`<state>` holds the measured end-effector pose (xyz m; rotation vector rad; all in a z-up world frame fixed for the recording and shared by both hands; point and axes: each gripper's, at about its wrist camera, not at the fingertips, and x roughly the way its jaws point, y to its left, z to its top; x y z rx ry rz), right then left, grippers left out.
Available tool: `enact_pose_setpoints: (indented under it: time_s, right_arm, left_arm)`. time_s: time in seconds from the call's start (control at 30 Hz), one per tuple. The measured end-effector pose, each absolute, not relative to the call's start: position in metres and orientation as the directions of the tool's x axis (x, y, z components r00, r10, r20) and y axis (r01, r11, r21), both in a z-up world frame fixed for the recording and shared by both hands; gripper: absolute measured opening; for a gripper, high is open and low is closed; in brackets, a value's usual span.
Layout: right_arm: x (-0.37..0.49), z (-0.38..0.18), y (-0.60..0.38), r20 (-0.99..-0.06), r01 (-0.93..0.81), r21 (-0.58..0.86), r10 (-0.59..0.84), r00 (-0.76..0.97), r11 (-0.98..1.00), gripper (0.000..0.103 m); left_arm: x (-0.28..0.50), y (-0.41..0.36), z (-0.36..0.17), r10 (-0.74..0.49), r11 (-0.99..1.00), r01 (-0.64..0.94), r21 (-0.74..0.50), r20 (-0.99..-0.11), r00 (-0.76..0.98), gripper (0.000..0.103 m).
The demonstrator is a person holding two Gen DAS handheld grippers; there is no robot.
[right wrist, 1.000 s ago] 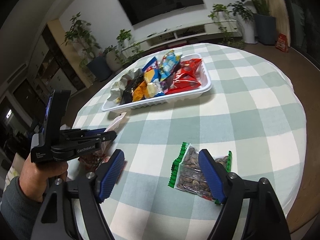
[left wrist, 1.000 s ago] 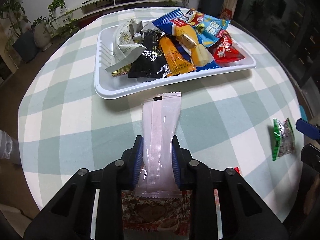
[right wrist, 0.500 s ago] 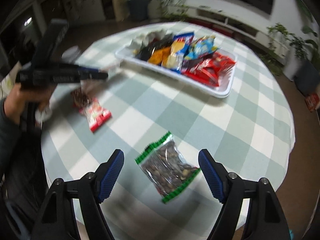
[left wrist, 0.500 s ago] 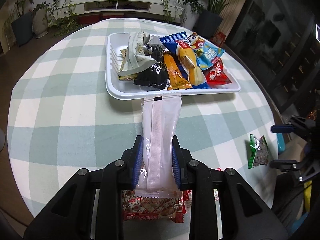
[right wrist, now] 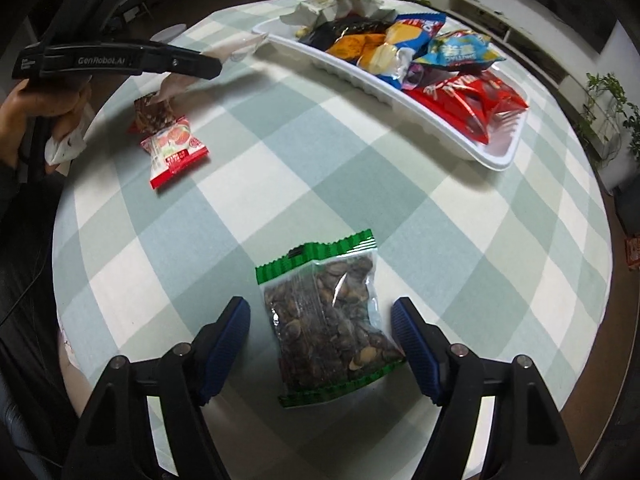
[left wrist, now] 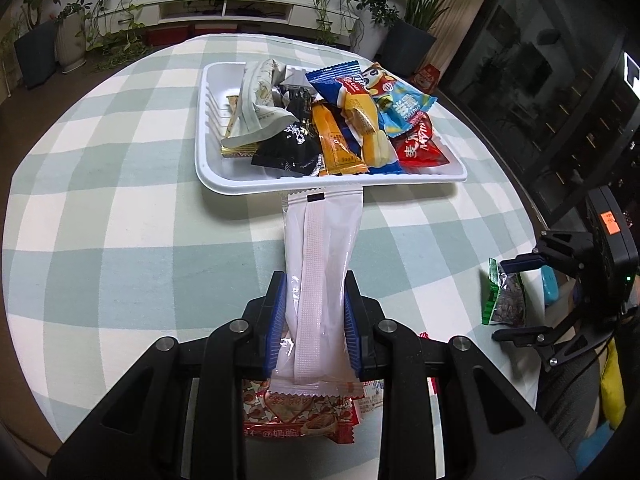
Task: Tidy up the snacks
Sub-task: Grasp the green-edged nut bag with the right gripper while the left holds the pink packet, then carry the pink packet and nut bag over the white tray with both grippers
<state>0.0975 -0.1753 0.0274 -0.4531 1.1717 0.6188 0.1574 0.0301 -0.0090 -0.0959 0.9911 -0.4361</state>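
Note:
A white tray (left wrist: 224, 184) piled with several snack packets sits mid-table. My left gripper (left wrist: 314, 312) is shut on a long pale pink-white packet (left wrist: 322, 248), whose far end reaches the tray's near rim. Below that gripper lies a red packet (left wrist: 296, 412). In the right wrist view a clear green-edged bag of seeds (right wrist: 328, 320) lies flat on the cloth between the blue pads of my right gripper (right wrist: 320, 304). Its jaws are closing, with a gap still showing on the left side. The left gripper (right wrist: 216, 68) and the tray (right wrist: 440, 128) also show there.
The round table has a green-and-white checked cloth. A red sweet packet (right wrist: 176, 152) and a brown one (right wrist: 154, 114) lie near the left edge. A hand (right wrist: 40, 104) holds the left gripper. Potted plants and a low TV cabinet stand beyond the table.
The right gripper has rolled and come down over the seed bag, which now lies lengthwise between its pads, and the pads have narrowed a little. The left gripper carried its packet closer to the tray.

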Motion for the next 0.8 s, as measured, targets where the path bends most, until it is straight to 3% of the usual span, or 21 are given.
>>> enact_pose_setpoints:
  time_s: [0.2,0.27,0.53,0.8]
  right_arm:
    - [0.102,0.027,-0.176,-0.95,-0.663,0.03,0.227,0.214,0.748,0.072]
    - [0.101,0.03,-0.177,-0.948,-0.662,0.039,0.236,0.211,0.749,0.058]
    - [0.101,0.036,-0.187,-0.933,-0.629,0.106,0.297,0.205,0.77,0.032]
    - [0.092,0.053,-0.205,-0.882,-0.572,0.173,0.384,0.273,0.802,0.03]
  left_arm:
    - [0.158,0.031,-0.01,-0.406,0.907,0.311,-0.285,-0.786,0.466,0.024]
    - [0.158,0.031,-0.009,-0.411,0.905,0.312,-0.289,-0.784,0.465,0.024]
    - [0.157,0.035,-0.008,-0.428,0.899,0.307,-0.312,-0.774,0.467,0.024]
    - [0.157,0.04,-0.004,-0.453,0.89,0.296,-0.348,-0.754,0.476,0.024]
